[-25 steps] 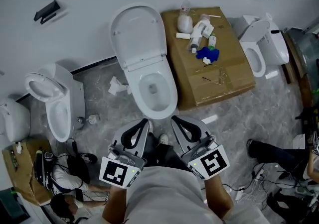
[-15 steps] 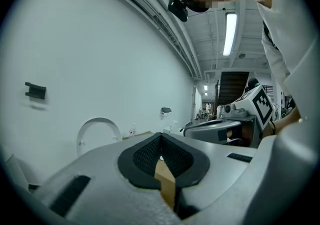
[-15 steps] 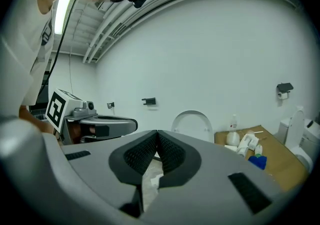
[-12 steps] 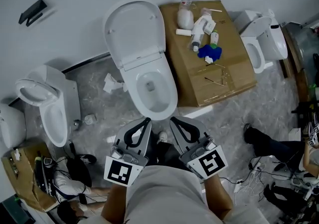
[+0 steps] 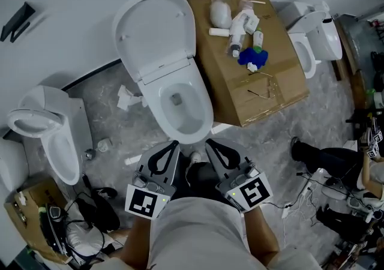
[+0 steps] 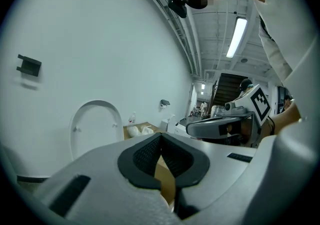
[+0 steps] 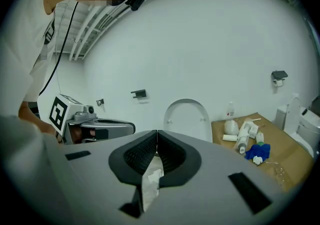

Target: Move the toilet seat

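A white toilet stands against the wall, its bowl (image 5: 180,110) open and its seat and lid (image 5: 156,32) raised upright. Both grippers hang close to my body, just in front of the bowl's near rim and touching nothing. My left gripper (image 5: 174,144) and right gripper (image 5: 209,143) are each shut, tips pointing at the bowl. The left gripper view looks along shut jaws (image 6: 160,136) toward the raised lid (image 6: 95,126). The right gripper view does likewise (image 7: 157,133), with the lid (image 7: 187,119) ahead; a white scrap shows through the gap under the jaws.
A flat cardboard box (image 5: 264,83) lies right of the toilet with bottles and a blue object (image 5: 252,56) on it. A second toilet (image 5: 48,131) stands left, a third (image 5: 312,41) right. Crumpled paper (image 5: 126,98) lies on the floor; cables and a bag (image 5: 90,215) sit near me.
The head view has shifted, so the toilet and box sit slightly further left and up in frame. Both grippers stay shut in the same place near my body.
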The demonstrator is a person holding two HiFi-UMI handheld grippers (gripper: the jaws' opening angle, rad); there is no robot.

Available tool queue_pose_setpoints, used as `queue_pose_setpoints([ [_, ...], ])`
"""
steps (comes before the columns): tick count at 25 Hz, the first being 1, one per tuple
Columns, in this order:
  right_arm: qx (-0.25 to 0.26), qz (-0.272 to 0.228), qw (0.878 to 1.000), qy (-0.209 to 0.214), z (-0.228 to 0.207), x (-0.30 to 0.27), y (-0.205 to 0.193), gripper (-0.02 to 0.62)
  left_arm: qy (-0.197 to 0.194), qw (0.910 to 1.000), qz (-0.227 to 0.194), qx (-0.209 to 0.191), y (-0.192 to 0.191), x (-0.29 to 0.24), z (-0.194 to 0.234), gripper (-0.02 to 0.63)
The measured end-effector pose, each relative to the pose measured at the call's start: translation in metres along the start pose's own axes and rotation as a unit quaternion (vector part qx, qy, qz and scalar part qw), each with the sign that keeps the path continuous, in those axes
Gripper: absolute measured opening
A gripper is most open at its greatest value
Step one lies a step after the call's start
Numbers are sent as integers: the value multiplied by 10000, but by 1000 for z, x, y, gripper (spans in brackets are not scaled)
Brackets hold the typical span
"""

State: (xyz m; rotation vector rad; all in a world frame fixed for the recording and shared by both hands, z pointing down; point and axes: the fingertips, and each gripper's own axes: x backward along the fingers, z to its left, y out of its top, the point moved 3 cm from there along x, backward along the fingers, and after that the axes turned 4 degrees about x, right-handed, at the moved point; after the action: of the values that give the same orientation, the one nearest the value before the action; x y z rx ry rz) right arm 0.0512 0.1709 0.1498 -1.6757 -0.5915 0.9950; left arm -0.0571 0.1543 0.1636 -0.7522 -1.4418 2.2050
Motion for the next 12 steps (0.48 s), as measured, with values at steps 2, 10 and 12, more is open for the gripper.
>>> queue_pose_setpoints([
  [2,-85,94,9999,-78,-6,-6,-7,12,2,10000,71,53,-6,-6,9,8],
  [10,-422,409,9983,-52,-32,-28,-53,14,122,9987,414,261,-43,-29,34,8],
  [12,-518,544,9972,2,-37,-31,-65,14,200,9981,481,329,-52,-34,36,8],
])
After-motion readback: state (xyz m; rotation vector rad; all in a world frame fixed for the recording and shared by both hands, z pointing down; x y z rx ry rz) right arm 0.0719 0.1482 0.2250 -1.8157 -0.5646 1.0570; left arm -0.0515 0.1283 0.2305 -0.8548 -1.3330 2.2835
